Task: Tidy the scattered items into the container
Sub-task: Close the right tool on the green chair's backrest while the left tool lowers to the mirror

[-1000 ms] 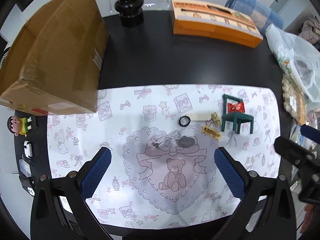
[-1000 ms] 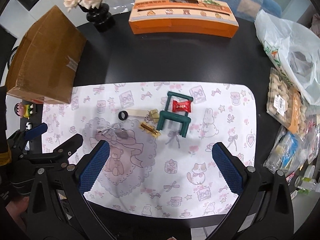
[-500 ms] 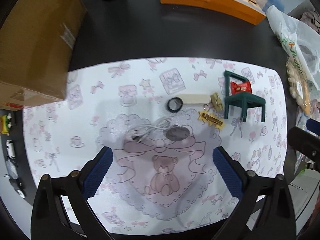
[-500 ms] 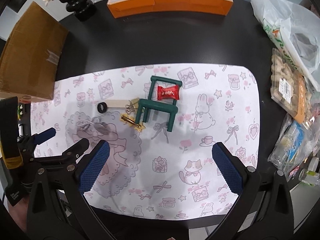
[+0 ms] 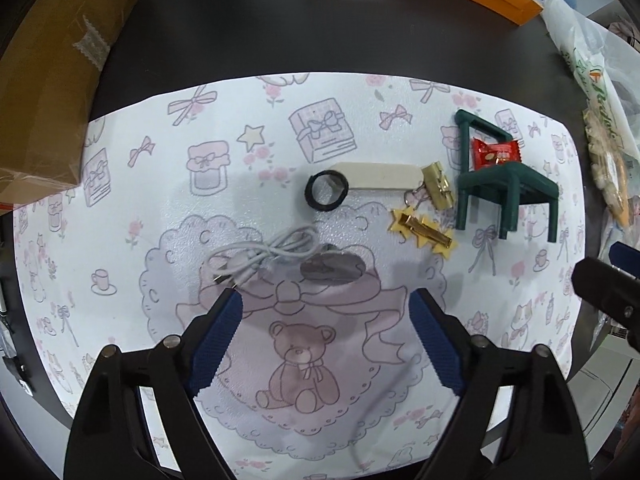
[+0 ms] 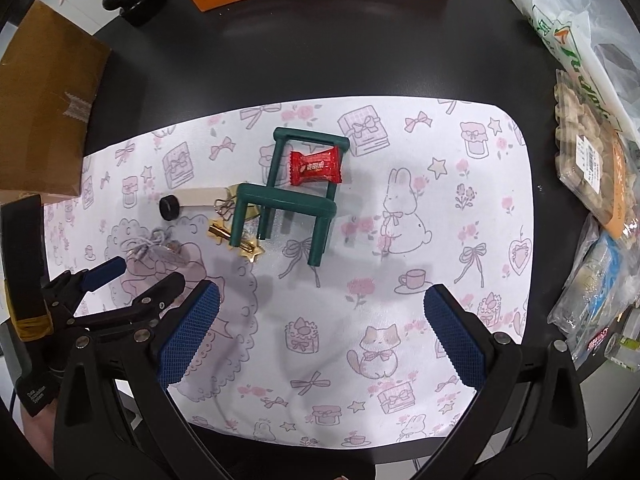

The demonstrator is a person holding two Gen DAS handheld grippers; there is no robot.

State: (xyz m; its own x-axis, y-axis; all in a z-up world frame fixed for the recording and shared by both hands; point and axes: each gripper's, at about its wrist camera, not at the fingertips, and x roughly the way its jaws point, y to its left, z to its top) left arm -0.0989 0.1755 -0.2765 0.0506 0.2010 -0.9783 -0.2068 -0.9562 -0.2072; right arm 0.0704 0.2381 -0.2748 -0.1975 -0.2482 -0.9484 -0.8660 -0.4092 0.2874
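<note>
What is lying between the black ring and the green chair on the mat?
In the left wrist view, a cream tag lies right of the ring, then a gold binder clip sits beside the chair.

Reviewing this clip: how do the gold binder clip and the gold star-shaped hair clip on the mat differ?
The gold binder clip is boxy with wire loop handles; the gold star-shaped hair clip is flat and long, with stars along it. The binder clip lies against the end of the cream rectangular block; the hair clip lies apart, nearer the camera. In the right wrist view the green toy chair hides part of each. Both are shiny gold, rest on the patterned mat, and are ungrasped.
</note>
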